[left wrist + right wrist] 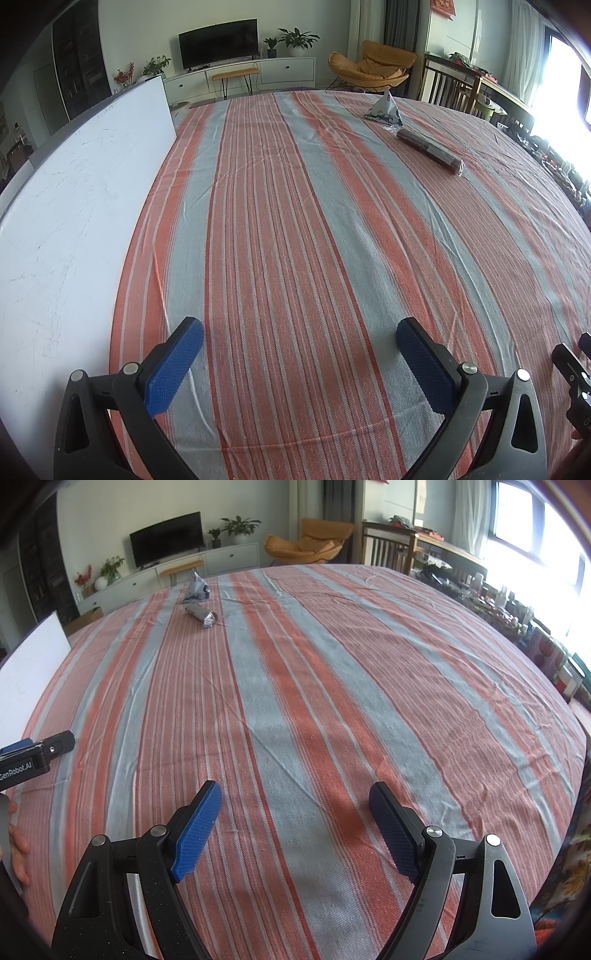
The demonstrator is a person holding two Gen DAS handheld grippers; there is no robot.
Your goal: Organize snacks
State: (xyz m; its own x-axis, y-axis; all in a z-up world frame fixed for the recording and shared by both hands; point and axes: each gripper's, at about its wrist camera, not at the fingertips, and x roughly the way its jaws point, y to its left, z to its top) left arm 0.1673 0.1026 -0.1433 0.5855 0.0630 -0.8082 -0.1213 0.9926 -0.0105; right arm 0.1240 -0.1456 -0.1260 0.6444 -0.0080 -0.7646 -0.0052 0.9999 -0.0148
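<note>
Across the striped tabletop (295, 221), left claw (299, 334) and right claw (295, 794) hover spread, gripping nothing; a blue-white snack bag (384, 107) and dark roll (430, 149) lie far ahead.

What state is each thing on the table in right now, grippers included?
Left gripper: open, empty, low over the cloth.
Right gripper: open, empty, low over the cloth.
Blue bag: standing up in a peak, at the far end.
Dark roll: lying flat, just in front of the bag, wrapper ends twisted.
Tablecloth: spread out, lightly creased.
White board: lying flat along the left side.
</note>
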